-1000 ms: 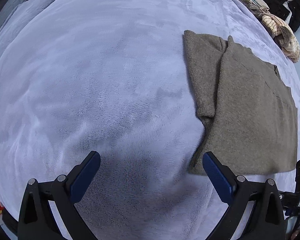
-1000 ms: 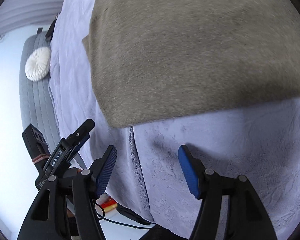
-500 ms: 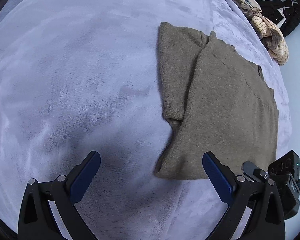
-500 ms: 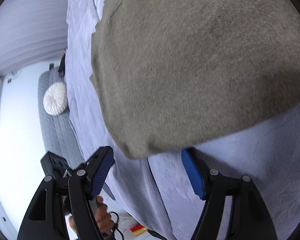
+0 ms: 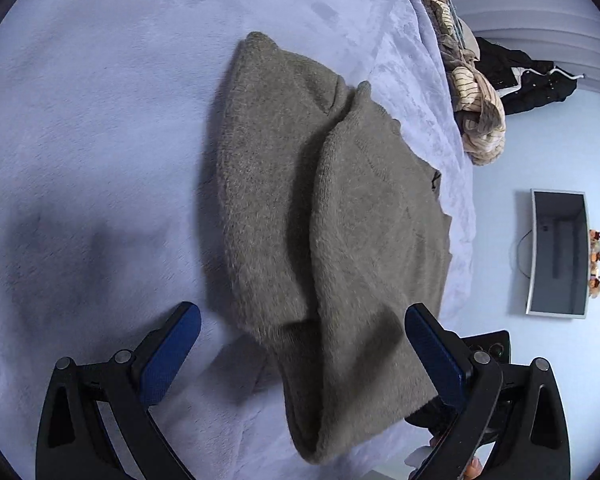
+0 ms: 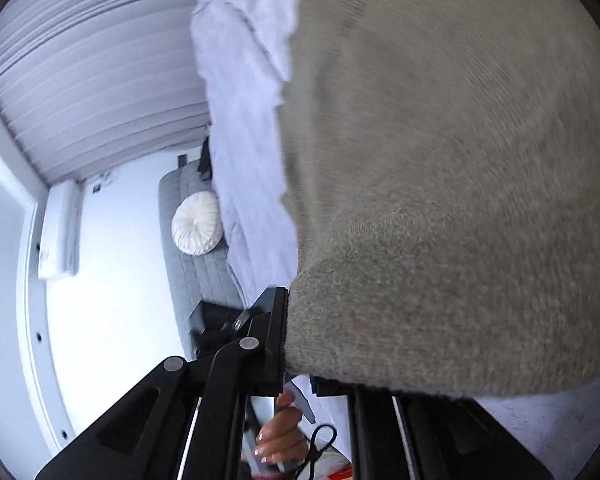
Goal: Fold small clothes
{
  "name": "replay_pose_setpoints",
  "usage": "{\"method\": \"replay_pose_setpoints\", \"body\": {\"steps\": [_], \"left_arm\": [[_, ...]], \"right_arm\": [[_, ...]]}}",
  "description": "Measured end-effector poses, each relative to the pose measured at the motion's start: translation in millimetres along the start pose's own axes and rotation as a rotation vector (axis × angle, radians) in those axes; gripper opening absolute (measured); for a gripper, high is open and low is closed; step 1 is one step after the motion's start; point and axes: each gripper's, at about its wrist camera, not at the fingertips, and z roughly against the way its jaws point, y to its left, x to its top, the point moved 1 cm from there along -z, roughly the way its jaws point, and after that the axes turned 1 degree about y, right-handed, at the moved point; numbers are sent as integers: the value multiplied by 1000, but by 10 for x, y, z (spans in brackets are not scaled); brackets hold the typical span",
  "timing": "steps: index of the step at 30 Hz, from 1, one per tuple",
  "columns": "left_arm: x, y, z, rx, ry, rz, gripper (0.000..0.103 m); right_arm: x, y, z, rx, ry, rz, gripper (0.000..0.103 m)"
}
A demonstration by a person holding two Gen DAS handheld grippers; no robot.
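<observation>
A grey-brown knit sweater [image 5: 332, 216] lies partly folded on a lavender bed cover [image 5: 84, 128]. Its near corner is raised off the bed and hangs between the open fingers of my left gripper [image 5: 300, 344], which do not hold it. In the right wrist view the sweater [image 6: 460, 160] fills most of the frame. My right gripper [image 6: 300, 340] is shut on its corner and lifts it; only the left finger [image 6: 274, 336] shows, the other is hidden under the cloth.
A pile of striped and beige clothes [image 5: 476, 112] and a black garment [image 5: 528, 76] lie past the bed's far right edge. A wall screen [image 5: 558, 252] is at the right. A white round cushion [image 6: 198, 228] lies on a grey sofa [image 6: 196, 272].
My right gripper has closed on the sweater's near corner and lifted it. My left gripper has moved right and closer, so the sweater now lies between its open fingers.
</observation>
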Motion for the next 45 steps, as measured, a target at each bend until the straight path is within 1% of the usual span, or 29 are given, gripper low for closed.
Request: {"method": "replay_pose_setpoints", "body": {"steps": [2, 4, 5, 7, 10, 11, 12, 13, 14, 15, 16, 17, 19, 20, 21, 23, 24, 26, 28, 29, 30, 32, 34, 35, 37, 38, 40, 42, 45], "left_arm": [[98, -84, -58, -65, 16, 1, 102], [192, -236, -162, -129, 46, -13, 102], [228, -333, -222, -128, 55, -30, 102], [251, -502, -301, -102, 65, -80, 102], [247, -725, -488, 1, 82, -158, 102], [244, -768, -548, 47, 81, -175, 94], [247, -775, -586, 81, 82, -187, 85], [249, -784, -626, 136, 84, -201, 68], [249, -770, -654, 189, 84, -214, 51], [250, -755, -673, 243, 81, -228, 42], [248, -741, -680, 275, 81, -240, 34], [241, -725, -666, 273, 76, -243, 32], [225, -724, -623, 271, 50, -247, 29], [209, -743, -610, 281, 37, -256, 29], [183, -772, -603, 296, 25, -268, 29], [129, -852, -599, 343, 0, -304, 29], [114, -891, -594, 364, -10, -320, 29], [75, -989, -580, 398, -26, -354, 29], [69, -1082, -550, 401, -32, -378, 29], [62, -1141, -526, 393, -36, -389, 26], [54, -1218, -497, 388, -43, -405, 24], [23, -1423, -462, 384, -57, -451, 24], [-13, -1679, -472, 376, -68, -502, 24], [-41, -1844, -494, 375, -72, -537, 24], [-94, -2138, -566, 367, -75, -595, 24], [-140, -2319, -639, 354, -70, -635, 24], [-242, -2603, -819, 340, -49, -701, 24], [-383, -2884, -1103, 341, -16, -778, 24], [-593, -3137, -1601, 342, 63, -853, 24]], "right_arm": [[2, 72, 36, 13, 8, 22, 9], [-8, 82, 69, 3, 17, 42, 9], [-21, 81, 58, -4, 24, 47, 9], [-63, 54, 32, -22, 41, 55, 9], [-138, 5, 25, -86, 93, 58, 13], [-171, -27, 50, -131, 127, 58, 13], [-206, -41, 87, -173, 159, 63, 17], [-242, -44, 136, -206, 188, 73, 18], [-273, -24, 220, -236, 210, 93, 24], [-274, 10, 297, -250, 213, 113, 35], [-259, 64, 414, -270, 200, 141, 45], [-214, 127, 530, -288, 170, 168, 60], [-66, 262, 700, -327, 88, 231, 59], [39, 321, 771, -358, 44, 264, 48], [154, 361, 798, -396, 9, 280, 28], [406, 340, 834, -488, -44, 288, 18], [515, 334, 816, -530, -69, 301, 16], [659, 310, 709, -611, -74, 334, 15], [743, 159, 538, -728, -25, 349, 13], [756, 44, 422, -776, 13, 359, 11], [775, 27, 338, -793, 21, 382, 10], [735, 62, 290, -832, 27, 444, 10], [713, 121, 291, -830, 35, 460, 10], [713, 127, 340, -792, 41, 447, 10], [720, 119, 469, -688, 38, 391, 11], [725, 85, 600, -640, 27, 356, 11], [717, 55, 867, -581, -16, 324, 17], [715, 43, 1169, -525, -71, 304, 17], [754, -61, 1636, -451, -161, 247, 17]]}}
